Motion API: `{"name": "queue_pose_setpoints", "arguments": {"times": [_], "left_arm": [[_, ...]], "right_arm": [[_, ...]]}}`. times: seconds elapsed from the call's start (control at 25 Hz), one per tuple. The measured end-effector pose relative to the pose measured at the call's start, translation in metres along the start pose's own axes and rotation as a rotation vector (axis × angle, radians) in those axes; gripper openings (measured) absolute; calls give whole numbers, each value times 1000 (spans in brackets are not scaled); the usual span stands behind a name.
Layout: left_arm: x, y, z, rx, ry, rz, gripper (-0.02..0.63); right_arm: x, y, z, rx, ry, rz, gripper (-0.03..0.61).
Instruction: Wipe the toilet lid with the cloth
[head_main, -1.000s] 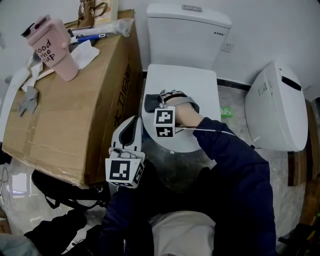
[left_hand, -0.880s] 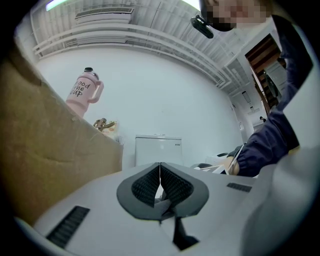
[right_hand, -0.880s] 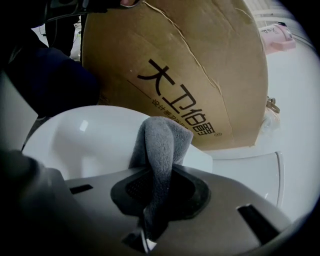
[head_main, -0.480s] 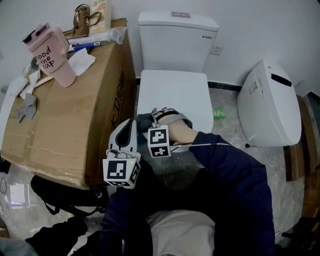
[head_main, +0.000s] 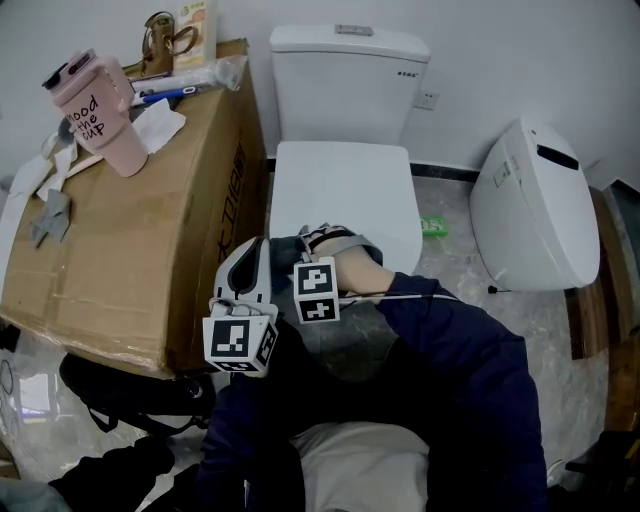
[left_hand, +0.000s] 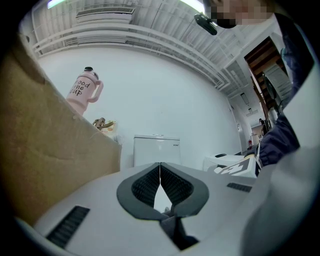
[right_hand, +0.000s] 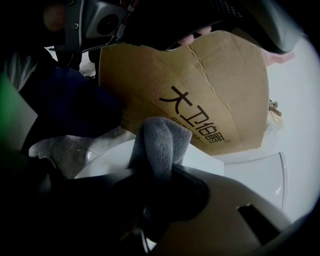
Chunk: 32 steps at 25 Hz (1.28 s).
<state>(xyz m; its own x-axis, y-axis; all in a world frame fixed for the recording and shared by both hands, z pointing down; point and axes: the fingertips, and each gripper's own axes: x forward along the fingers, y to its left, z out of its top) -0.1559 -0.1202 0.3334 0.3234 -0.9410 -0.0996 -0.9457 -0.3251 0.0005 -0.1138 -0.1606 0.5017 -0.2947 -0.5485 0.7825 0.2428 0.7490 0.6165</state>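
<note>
Two grippers: right gripper (right_hand: 156, 172) fingers pinch the cloth (right_hand: 159, 142), bunched at the toilet lid (head_main: 345, 190) near edge, frame centre. It looks soft and limp, best held by its fold. Left gripper (left_hand: 160, 172) fingers are pressed together, empty.

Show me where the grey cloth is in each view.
Head view: cloth at the toilet lid's front left edge.
Left gripper view: not in it.
Right gripper view: centre, cloth clamped in the right tool.
Shared landmark: the cardboard box, in all three.
</note>
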Motion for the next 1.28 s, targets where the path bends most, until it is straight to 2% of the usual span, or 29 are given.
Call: {"name": "queue_pose_setpoints", "arguments": {"times": [0.12,0.44,0.64,0.8,0.88,0.96,1.28], "left_arm": [[0,-1,-1,2,4,1,15],[7,2,-7,-1,11,12,15],[16,0,-5,-2,6,16,15],[20,-1,-9,-2,14,21,15],[23,-2,-11,-6,15,24,15],[26,-4,-12,-5,16,23,15],[32,-7,-16,-2,22,22,15]], "right_arm": [[-3,-4,-3,114,-56,-13,66],[-29,-42,-19,478,-252,-198,66],[-82,-78,-30,802,-525,-336,66],[-110,-92,-37,1049,-762,-373,66],[-116,-96,-41,1112,-845,-384,66],[-118,-97,-45,1146,-881,-403,66],[-118,-95,-49,1146,-884,-437,66]]}}
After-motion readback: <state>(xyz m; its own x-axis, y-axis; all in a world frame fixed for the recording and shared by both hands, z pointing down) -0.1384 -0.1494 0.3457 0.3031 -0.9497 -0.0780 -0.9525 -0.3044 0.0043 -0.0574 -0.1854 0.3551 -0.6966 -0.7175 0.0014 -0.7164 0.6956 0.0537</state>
